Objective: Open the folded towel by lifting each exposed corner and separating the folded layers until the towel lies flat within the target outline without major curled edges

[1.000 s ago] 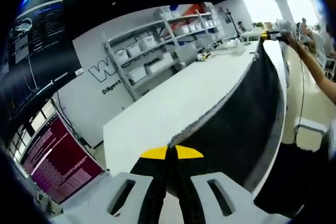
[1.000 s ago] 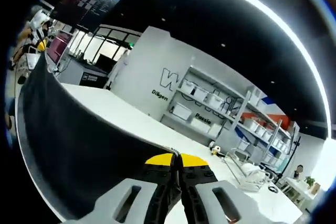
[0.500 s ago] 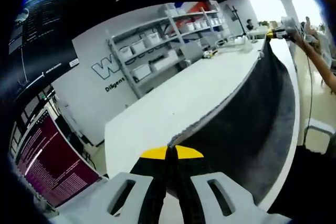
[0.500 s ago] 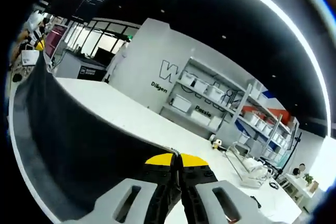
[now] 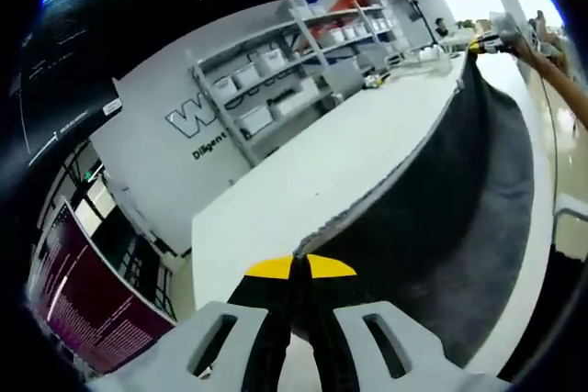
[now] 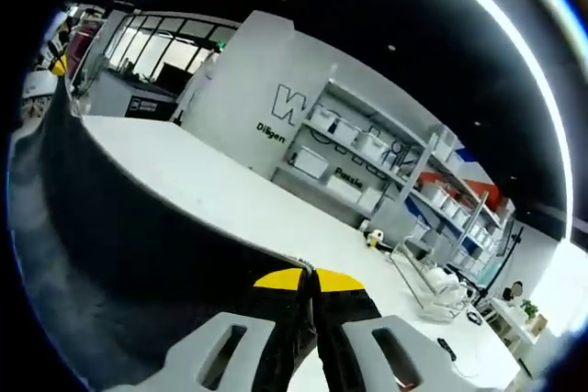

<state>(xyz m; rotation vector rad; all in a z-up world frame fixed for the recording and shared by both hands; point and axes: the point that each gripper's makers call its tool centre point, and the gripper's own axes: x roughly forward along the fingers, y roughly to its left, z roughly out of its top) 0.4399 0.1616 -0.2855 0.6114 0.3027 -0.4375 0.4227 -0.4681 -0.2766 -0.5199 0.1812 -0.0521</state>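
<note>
We see the left gripper (image 5: 300, 273) and the right gripper (image 6: 310, 282), both with jaws pinched tight on the dark towel (image 5: 432, 199), stretched above the white table (image 5: 312, 172).

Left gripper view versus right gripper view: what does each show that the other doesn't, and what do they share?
The left gripper view alone has a monitor with magenta text and a person's arm behind the far gripper. The right gripper view alone has a wire rack and a small dark object on the table. Both show the dark towel stretched between shut grippers, the white table and the shelving.
</note>
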